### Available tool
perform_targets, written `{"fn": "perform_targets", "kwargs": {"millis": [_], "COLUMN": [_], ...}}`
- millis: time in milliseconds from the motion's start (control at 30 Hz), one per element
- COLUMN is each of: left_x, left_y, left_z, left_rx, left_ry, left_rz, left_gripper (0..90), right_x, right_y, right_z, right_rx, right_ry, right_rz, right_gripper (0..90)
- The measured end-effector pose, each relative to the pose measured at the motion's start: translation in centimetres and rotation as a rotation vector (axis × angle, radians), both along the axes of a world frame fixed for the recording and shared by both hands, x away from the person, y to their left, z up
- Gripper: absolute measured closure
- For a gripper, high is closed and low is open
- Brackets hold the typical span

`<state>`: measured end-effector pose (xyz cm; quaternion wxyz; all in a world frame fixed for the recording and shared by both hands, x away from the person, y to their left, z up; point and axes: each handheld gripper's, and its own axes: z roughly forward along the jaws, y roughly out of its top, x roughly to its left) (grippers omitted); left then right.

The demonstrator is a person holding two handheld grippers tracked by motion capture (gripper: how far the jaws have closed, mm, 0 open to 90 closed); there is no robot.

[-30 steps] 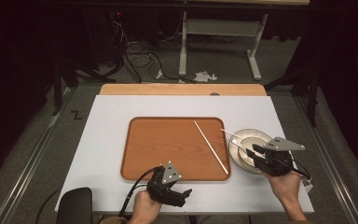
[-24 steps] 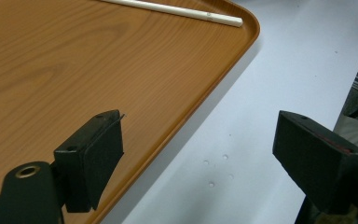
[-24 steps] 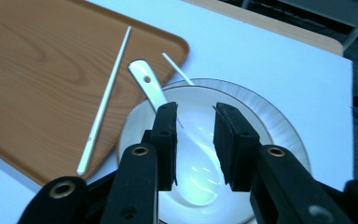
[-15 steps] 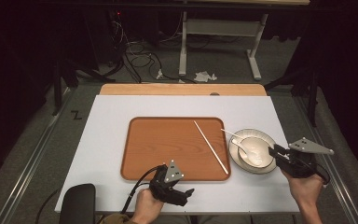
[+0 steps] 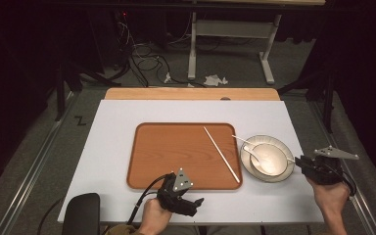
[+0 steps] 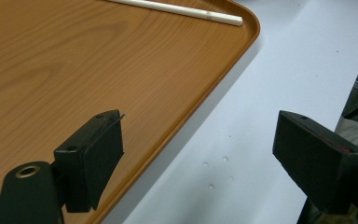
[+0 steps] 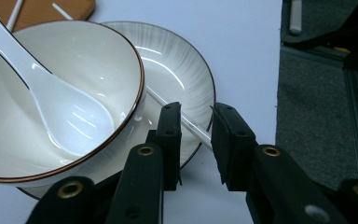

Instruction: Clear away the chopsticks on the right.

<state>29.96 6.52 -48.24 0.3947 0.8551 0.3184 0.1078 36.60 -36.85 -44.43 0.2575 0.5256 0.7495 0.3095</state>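
A white bowl (image 5: 280,149) (image 7: 98,56) with a white spoon (image 5: 254,152) (image 7: 65,107) in it stands on a striped plate (image 5: 245,156) (image 7: 182,60), right of the wooden tray (image 5: 176,152) (image 6: 74,70). One white chopstick (image 5: 221,154) (image 6: 177,9) lies on the tray. A second chopstick (image 5: 290,159) (image 7: 158,97) pokes out from under the bowl. My right gripper (image 5: 299,161) (image 7: 196,121) is at the plate's right rim. Its jaws have just been closing and now pinch that chopstick's end. My left gripper (image 5: 196,203) (image 6: 198,154) is open over the tray's near right corner, holding nothing.
The white table's right edge (image 5: 318,196) runs just under my right hand. A black object (image 5: 81,213) sits at the front left corner. A wooden strip (image 5: 191,94) lines the far edge. Cables and a metal frame (image 5: 225,44) lie on the floor beyond.
My right gripper has moved right, from over the plate to just past its right rim. The left gripper has stayed put.
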Motion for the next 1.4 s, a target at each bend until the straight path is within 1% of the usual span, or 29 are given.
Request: {"fn": "perform_targets", "kwargs": {"millis": [200, 300, 400, 500, 767, 900, 933, 967, 1000, 1033, 1233, 1400], "left_x": [0.0, 0.0, -0.1, -0.2, -0.4, -0.5, -0.5, -0.5, -0.6, -0.6, -0.8, -1.0], "left_y": [0.0, 0.2, 0.2, 0.4, 0.8, 1.1, 1.1, 1.2, 1.2, 1.3, 1.5, 1.7], "left_z": [-0.1, -0.1, 0.0, -0.1, -0.2, -0.1, -0.1, -0.1, -0.1, -0.1, -0.2, -0.2], "left_rx": [0.005, 0.005, 0.003, 0.005, 0.007, 0.004, 0.003, 0.004, 0.005, 0.005, 0.01, 0.01], "left_ry": [0.006, 0.006, 0.006, 0.009, 0.013, 0.011, 0.011, 0.011, 0.01, 0.01, 0.015, 0.014], "left_rz": [0.001, 0.006, 0.01, 0.018, 0.038, 0.052, 0.055, 0.057, 0.061, 0.063, 0.074, 0.089], "left_gripper": [16.4, 16.4, 16.4, 16.4, 16.4, 16.4, 16.4, 16.4, 16.4, 16.4, 16.4, 16.4], "right_x": [0.9, 1.3, 1.6, 2.2, 3.3, 3.6, 3.9, 4.1, 4.2, 4.3, 5.0, 5.5], "right_y": [0.1, 0.3, 0.5, 0.6, 0.9, 1.0, 0.8, 0.7, 0.7, 0.6, 0.9, 0.8], "right_z": [-0.9, -1.1, -1.1, -1.4, -1.8, -1.8, -2.0, -2.2, -2.2, -2.2, -2.6, -2.7], "right_rx": [-0.012, -0.044, -0.055, -0.087, -0.113, -0.111, -0.076, -0.055, -0.041, -0.038, -0.057, -0.056], "right_ry": [0.044, 0.059, 0.06, 0.072, 0.093, 0.103, 0.109, 0.113, 0.117, 0.123, 0.142, 0.151], "right_rz": [0.004, 0.004, 0.006, 0.015, 0.043, 0.047, 0.065, 0.076, 0.076, 0.075, 0.091, 0.088], "right_gripper": [70.9, 69.8, 69.4, 68.3, 66.8, 66.8, 68.0, 68.2, 69.2, 70.3, 77.6, 83.4]}}
